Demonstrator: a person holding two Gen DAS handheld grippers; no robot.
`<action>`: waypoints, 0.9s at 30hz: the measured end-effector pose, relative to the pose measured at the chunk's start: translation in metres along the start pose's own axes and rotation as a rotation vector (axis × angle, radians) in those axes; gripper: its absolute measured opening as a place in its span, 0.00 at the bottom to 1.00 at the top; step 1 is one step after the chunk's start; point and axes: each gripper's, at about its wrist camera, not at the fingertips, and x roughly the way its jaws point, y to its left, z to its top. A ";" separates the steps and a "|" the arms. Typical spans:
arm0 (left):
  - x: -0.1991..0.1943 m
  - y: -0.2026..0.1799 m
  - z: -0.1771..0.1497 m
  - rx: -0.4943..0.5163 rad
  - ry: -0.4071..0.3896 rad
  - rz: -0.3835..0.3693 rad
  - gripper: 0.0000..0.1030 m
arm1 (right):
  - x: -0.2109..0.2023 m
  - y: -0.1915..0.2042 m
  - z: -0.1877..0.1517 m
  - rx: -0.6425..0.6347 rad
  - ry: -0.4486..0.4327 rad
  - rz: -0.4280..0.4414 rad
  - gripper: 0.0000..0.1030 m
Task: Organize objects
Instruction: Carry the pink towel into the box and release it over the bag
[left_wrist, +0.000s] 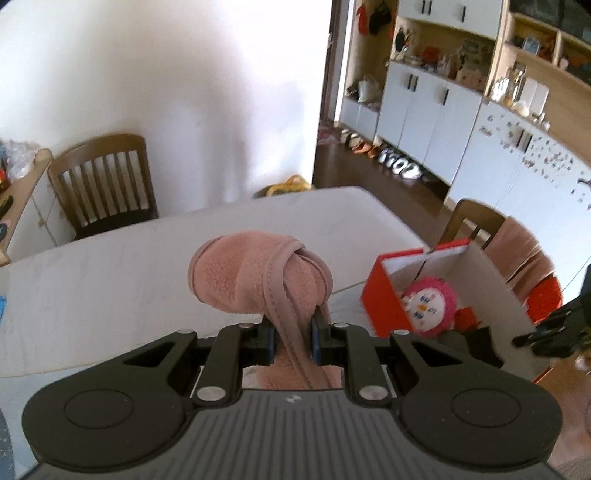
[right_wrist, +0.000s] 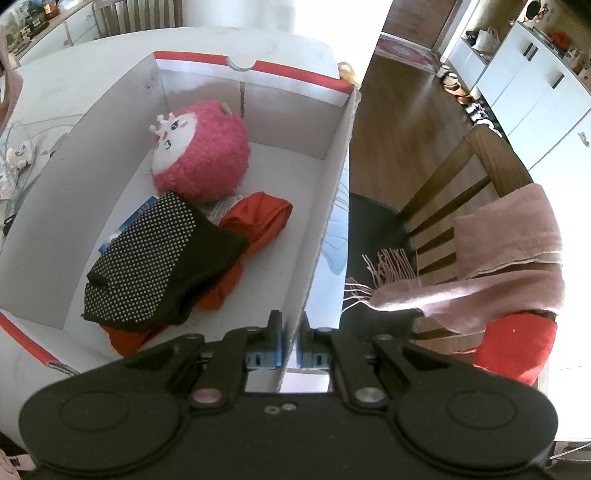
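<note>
My left gripper (left_wrist: 291, 332) is shut on a pink fleece cloth (left_wrist: 255, 275), a knotted bundle held up above the white table (left_wrist: 110, 266). To its right stands an open red-and-white cardboard box (left_wrist: 384, 295) with a pink plush toy (left_wrist: 428, 302) inside. My right gripper (right_wrist: 290, 328) is shut on the box's right wall (right_wrist: 332, 206). In the right wrist view the box holds the pink plush toy (right_wrist: 203, 151), a black dotted glove (right_wrist: 159, 258) and an orange cloth (right_wrist: 255, 221).
A wooden chair (right_wrist: 480, 177) to the right of the box carries a pink scarf (right_wrist: 509, 254) and a red item (right_wrist: 517, 347). Another wooden chair (left_wrist: 103, 184) stands behind the table by the white wall. Cabinets and shoes (left_wrist: 399, 162) line the far side.
</note>
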 end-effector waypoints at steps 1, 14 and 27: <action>-0.002 -0.001 0.003 -0.009 -0.008 -0.006 0.16 | 0.000 0.000 0.000 0.000 -0.001 0.001 0.05; -0.025 -0.012 0.029 -0.040 -0.113 -0.071 0.16 | 0.000 0.000 -0.001 -0.007 0.000 0.006 0.05; 0.002 -0.096 0.037 0.129 -0.040 -0.235 0.16 | 0.001 0.000 0.000 -0.010 -0.001 0.004 0.05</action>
